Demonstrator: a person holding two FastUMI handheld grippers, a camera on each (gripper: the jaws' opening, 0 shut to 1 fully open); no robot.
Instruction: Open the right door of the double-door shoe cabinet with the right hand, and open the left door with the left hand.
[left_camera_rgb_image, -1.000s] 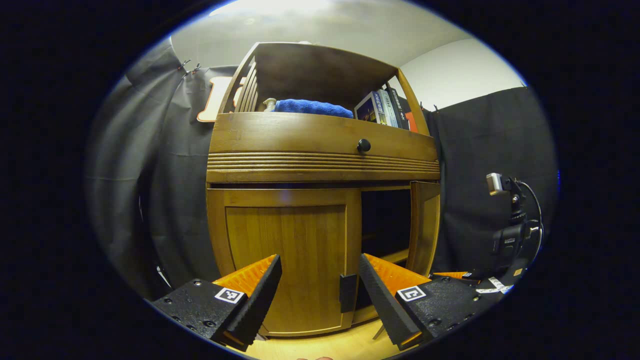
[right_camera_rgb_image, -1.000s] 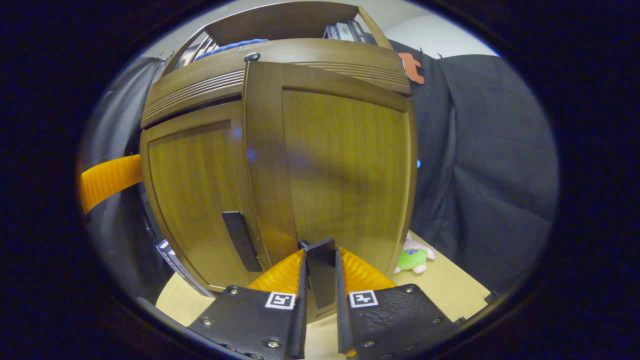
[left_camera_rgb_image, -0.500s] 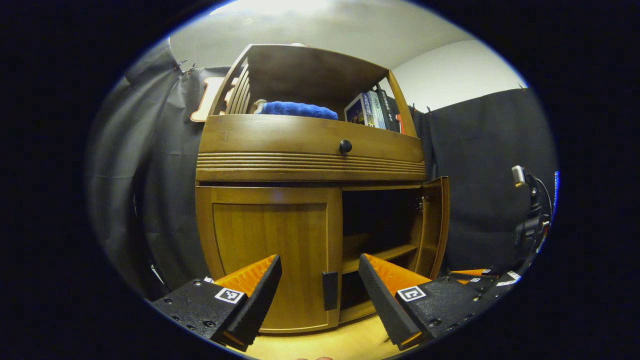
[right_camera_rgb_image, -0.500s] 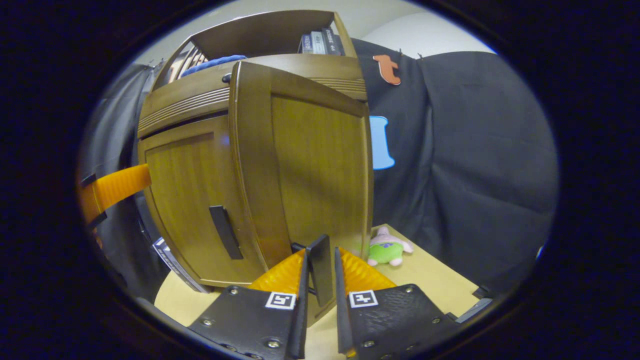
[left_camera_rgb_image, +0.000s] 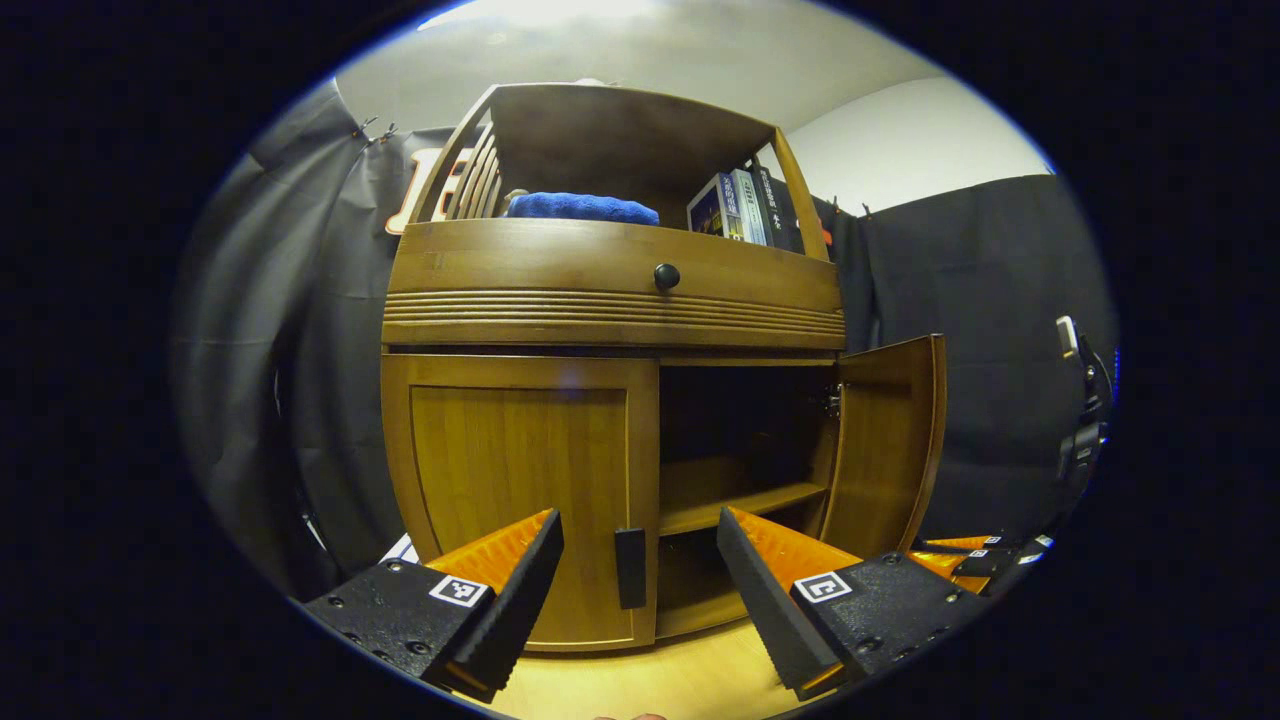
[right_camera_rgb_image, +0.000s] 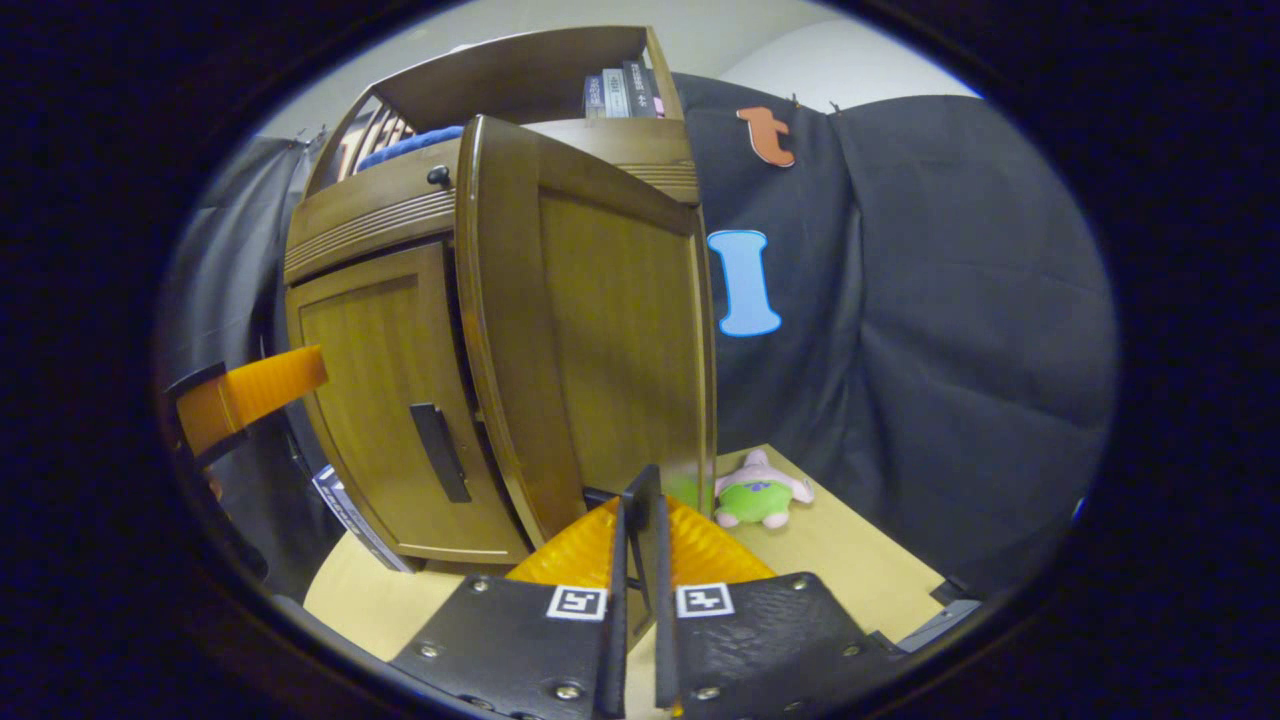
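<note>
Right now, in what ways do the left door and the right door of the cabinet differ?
The right door is swung open and shows a shelf inside; the left door is shut flat against the cabinet. The right gripper is shut on the right door's handle; the left door's handle is free, with the open left gripper before it. Both are brown wood with a dark vertical handle.
</note>
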